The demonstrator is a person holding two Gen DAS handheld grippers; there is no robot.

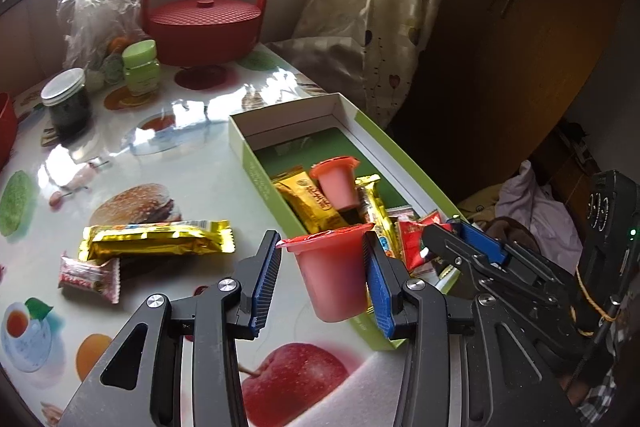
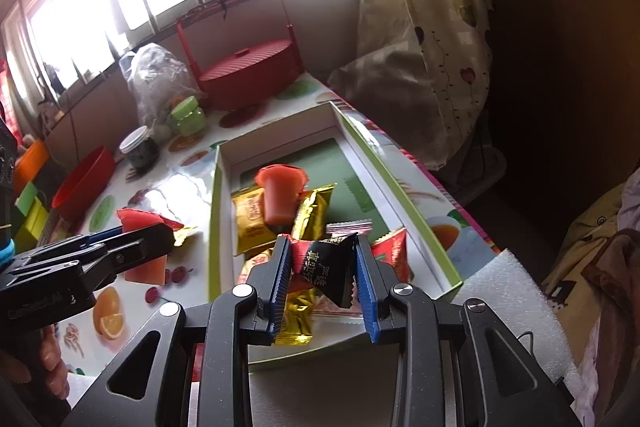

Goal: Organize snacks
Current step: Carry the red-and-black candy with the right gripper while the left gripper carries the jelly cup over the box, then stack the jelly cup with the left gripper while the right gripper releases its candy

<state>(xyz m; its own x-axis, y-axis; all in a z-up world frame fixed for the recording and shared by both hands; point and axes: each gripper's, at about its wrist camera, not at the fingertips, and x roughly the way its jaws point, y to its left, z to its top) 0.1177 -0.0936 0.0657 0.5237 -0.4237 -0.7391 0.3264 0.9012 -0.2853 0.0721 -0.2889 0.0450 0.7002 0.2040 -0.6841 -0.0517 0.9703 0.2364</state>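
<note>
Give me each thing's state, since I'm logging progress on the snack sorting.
Left gripper: shut on a jelly cup, held upright beside the box.
Right gripper: shut on a black packet over the box.
Box: open, partly filled.
Second jelly cup: in the box, tilted.
Gold bar: on the table.
Red basket: lidded.
Jar: lidded.
</note>
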